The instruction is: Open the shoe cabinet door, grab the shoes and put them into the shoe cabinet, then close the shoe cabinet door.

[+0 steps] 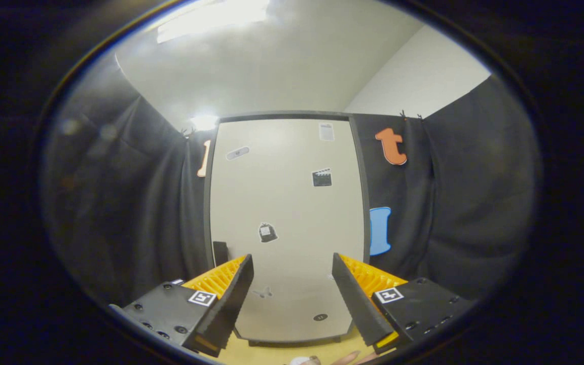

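Your tool (292,299) has its fingers apart, holding nothing. Ahead, the door (287,223) looks closed. Opening comes first; reach for its handle (220,252).

The claw (292,299) had two wedge-shaped fingers (231,299) with finely ridged inner faces. Each sat on a dark angular mount studded with small screws and bore a square black-and-white marker on top.
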`<state>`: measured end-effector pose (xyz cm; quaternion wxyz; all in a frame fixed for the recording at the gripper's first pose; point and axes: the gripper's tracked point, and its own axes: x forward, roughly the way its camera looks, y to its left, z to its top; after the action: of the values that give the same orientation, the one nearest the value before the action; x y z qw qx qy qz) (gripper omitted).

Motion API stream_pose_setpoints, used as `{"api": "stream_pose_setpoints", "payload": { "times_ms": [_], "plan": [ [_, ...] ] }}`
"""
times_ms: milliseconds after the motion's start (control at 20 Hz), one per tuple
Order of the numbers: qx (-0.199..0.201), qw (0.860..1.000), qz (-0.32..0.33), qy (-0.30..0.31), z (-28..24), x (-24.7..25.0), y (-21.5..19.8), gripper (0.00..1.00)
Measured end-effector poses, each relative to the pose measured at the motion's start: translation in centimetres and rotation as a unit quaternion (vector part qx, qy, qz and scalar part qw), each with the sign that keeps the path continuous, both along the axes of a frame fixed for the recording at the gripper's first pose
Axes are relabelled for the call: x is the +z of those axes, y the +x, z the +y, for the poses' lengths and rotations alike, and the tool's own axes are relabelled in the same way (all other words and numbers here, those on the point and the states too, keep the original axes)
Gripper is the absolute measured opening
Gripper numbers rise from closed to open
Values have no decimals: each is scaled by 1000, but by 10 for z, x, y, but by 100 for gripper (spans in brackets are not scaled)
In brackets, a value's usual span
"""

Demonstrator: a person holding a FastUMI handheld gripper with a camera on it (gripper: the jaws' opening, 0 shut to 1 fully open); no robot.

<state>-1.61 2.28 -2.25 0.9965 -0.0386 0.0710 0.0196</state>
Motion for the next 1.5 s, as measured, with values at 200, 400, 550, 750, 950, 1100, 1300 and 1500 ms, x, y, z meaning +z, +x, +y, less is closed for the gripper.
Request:
{"api": "stream_pose_setpoints", "payload": {
  "times_ms": [200, 400, 550, 750, 950, 1100, 1300, 1500],
  "plan": [
    [2, 1000, 12, -4, 0, -5, -1, 97],
    [21, 1000, 18, 3, 18, -14, 6, 97],
    [38, 999, 32, 8, 43, -30, 17, 97],
    [63, 997, 37, 14, 89, -54, 34, 97],
    [68, 997, 36, 28, 125, -77, 58, 97],
    [66, 996, 51, 18, 142, -101, 81, 97],
    [49, 997, 64, 20, 148, -129, 109, 96],
    [38, 996, 78, 15, 148, -151, 127, 90]
  ]
}}
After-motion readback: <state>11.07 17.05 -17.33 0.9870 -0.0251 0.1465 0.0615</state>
